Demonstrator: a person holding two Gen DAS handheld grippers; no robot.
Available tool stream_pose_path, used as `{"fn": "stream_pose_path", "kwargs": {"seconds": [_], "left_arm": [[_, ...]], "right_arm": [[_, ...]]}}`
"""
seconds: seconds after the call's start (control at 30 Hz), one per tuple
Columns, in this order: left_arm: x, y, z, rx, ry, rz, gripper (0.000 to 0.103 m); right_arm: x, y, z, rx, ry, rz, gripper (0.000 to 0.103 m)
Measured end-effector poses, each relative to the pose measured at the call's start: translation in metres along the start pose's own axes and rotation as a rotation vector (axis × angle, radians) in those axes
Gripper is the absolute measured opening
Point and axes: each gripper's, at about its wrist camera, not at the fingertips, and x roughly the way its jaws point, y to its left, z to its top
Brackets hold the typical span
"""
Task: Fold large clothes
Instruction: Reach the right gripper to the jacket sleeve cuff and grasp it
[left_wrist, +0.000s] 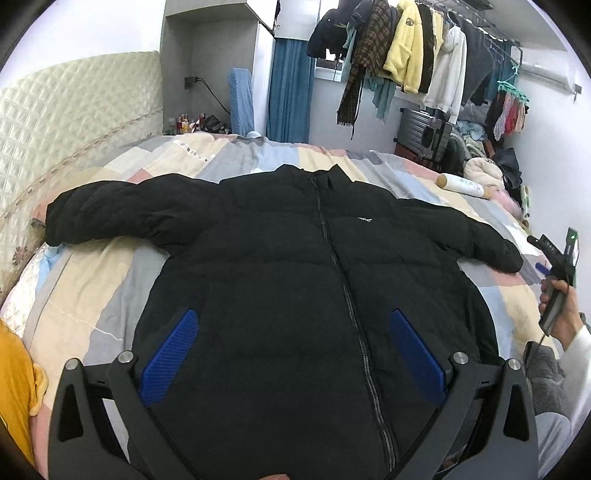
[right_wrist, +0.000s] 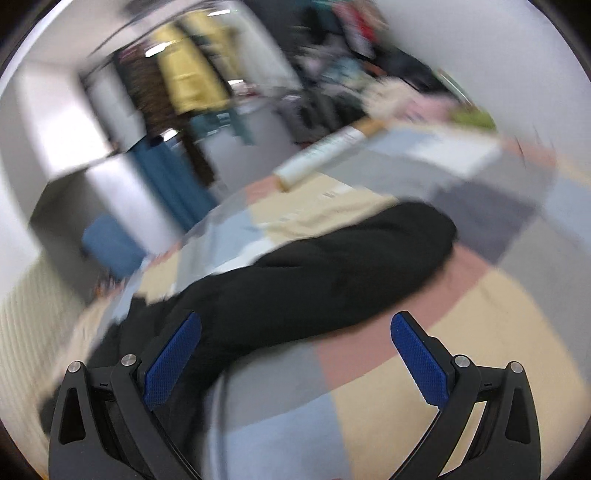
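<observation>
A black puffer jacket is lying flat and face up on the bed, zipped shut to its standing collar, with a small white logo on the chest. Both sleeves are spreading outward, one reaching toward the headboard edge, the other stretching toward the opposite edge. Its hem is lying at the near edge.

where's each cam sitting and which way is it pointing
Left wrist: on the left tool, jaws open, low over the black zipped puffer jacket spread on the patchwork quilt, facing the clothes rail; the person's right hand shows at the right edge.
Right wrist: on the right tool, jaws open, heavily blurred, aimed across the quilt at one jacket sleeve; only its own fingers show.
Shared: the jacket, the quilt, and the white roll with tan ends.
</observation>
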Motion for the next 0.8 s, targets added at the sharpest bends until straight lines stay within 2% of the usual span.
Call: {"fn": "stream_pose_path", "kwargs": {"seconds": [0.1, 0.27, 0.37, 0.47, 0.53, 0.7, 0.77, 0.8], "left_arm": [[0.009, -0.004, 0.002, 0.004, 0.000, 0.015, 0.103], [0.027, -0.006, 0.008, -0.006, -0.003, 0.044, 0.103], [0.039, -0.004, 0.013, -0.028, -0.005, 0.062, 0.103], [0.050, -0.001, 0.017, -0.051, -0.007, 0.083, 0.103], [0.058, 0.001, 0.021, -0.062, -0.011, 0.102, 0.103], [0.072, 0.008, 0.025, -0.090, -0.009, 0.129, 0.103], [0.076, 0.008, 0.025, -0.090, -0.002, 0.143, 0.103], [0.079, 0.008, 0.025, -0.079, 0.005, 0.162, 0.103]], "right_arm": [[0.033, -0.038, 0.009, 0.136, 0.014, 0.012, 0.103], [0.075, -0.083, 0.024, 0.267, -0.022, -0.011, 0.103], [0.095, -0.109, 0.033, 0.347, -0.059, -0.018, 0.096], [0.105, -0.112, 0.042, 0.326, -0.110, -0.054, 0.085], [0.116, -0.115, 0.049, 0.335, -0.111, -0.042, 0.072], [0.126, -0.111, 0.056, 0.280, -0.104, -0.040, 0.066], [0.128, -0.108, 0.059, 0.264, -0.105, -0.056, 0.058], [0.128, -0.106, 0.061, 0.258, -0.102, -0.049, 0.049]]}}
